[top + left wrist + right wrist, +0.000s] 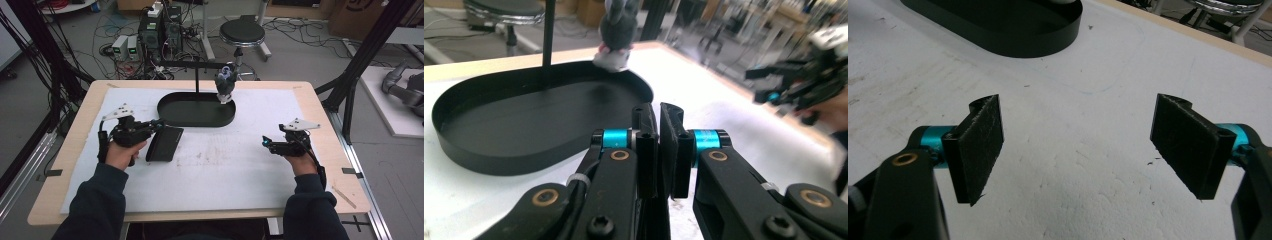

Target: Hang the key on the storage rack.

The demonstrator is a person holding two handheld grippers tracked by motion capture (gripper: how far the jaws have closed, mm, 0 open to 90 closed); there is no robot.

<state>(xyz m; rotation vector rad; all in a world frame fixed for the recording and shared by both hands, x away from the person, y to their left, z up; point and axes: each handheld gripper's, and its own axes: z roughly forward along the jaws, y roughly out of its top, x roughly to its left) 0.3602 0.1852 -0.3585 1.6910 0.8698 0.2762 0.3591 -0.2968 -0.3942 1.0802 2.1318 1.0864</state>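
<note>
My left gripper (159, 125) is clamped tight on the near end of a flat black pad (164, 143), which runs lengthwise toward me, just in front of the black tray (196, 110). Right gripper (266, 141) is wide open, empty, well off to the right. Left is closer to the tray, so prob. that hand acts next.

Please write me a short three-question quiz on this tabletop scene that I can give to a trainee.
1. True or false: the right gripper has its jaws spread wide with nothing between them.
2. Which thing hangs over the far right rim of the black oval tray? A) a grey plush toy B) a red mug C) a roll of tape
3. Fill in: the left gripper stands ____ on a flat black piece.

Key:
1. True.
2. A.
3. Shut.
</note>
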